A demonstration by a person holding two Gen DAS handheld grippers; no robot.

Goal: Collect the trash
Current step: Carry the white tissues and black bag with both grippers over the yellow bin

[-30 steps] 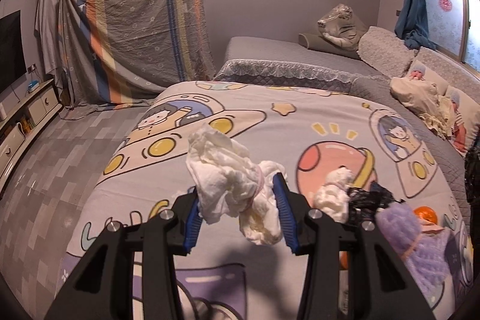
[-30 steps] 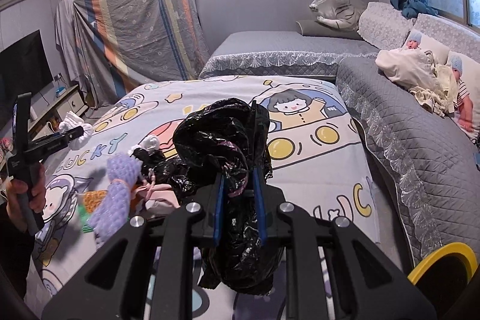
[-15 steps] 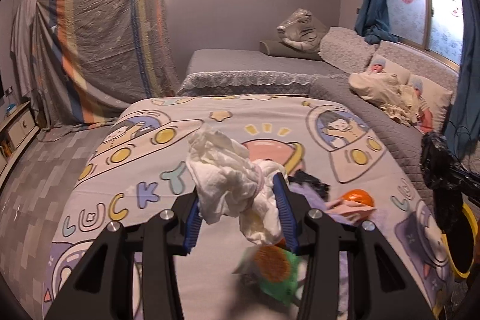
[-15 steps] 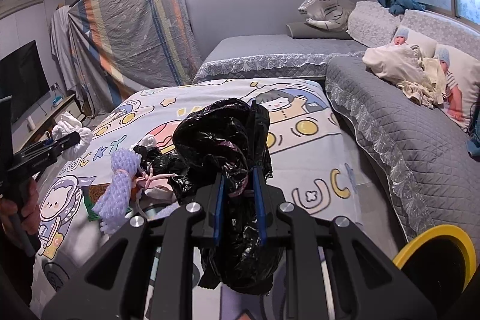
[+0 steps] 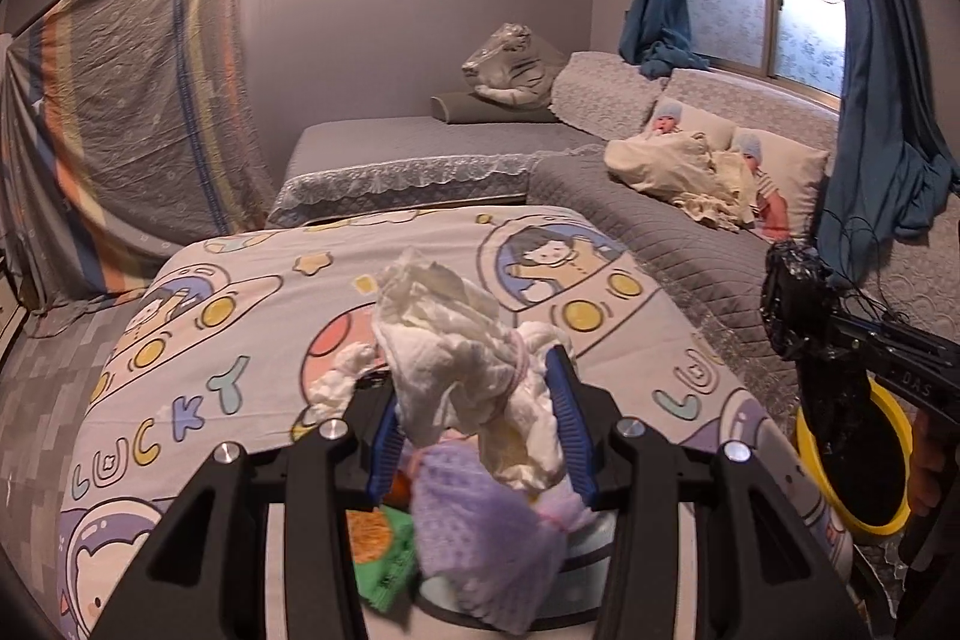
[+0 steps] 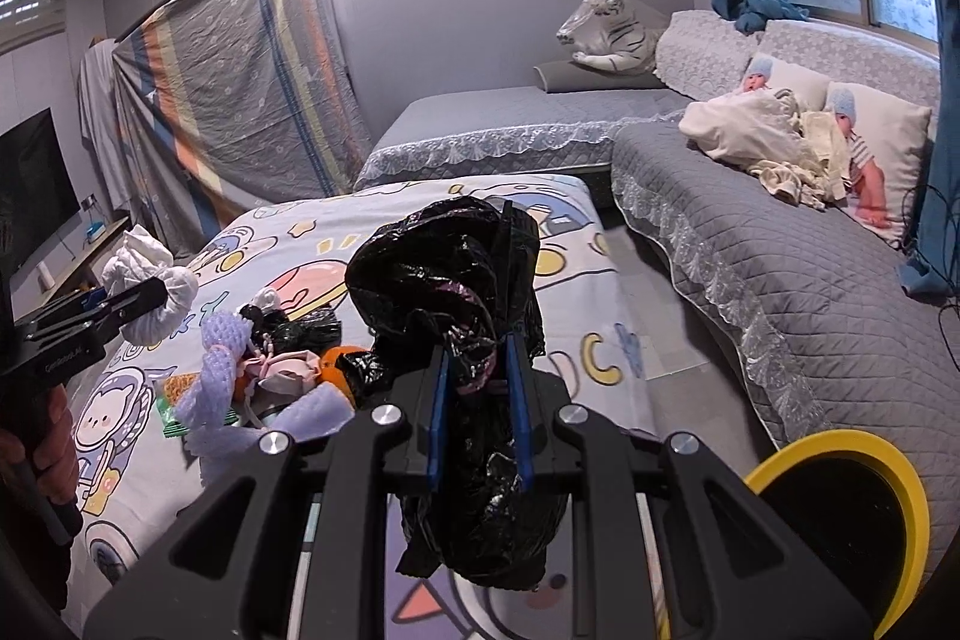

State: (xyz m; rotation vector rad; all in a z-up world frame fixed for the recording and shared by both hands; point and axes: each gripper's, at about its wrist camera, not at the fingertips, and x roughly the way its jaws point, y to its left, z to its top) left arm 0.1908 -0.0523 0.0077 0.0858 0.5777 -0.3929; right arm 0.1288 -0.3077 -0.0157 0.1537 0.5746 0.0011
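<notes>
Over the cartoon-print bedspread [image 5: 252, 388], we clamp white tissue wad [image 5: 456, 358] in our left gripper [image 5: 480, 430] and crumpled black bag [image 6: 456, 292] in our right gripper [image 6: 477, 400], near the yellow-rimmed bin [image 6: 840, 514].

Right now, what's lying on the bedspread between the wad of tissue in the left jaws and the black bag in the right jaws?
In the right wrist view, a litter pile lies between the tissue and the black bag: purple foam netting, an orange, black plastic scraps.
</notes>
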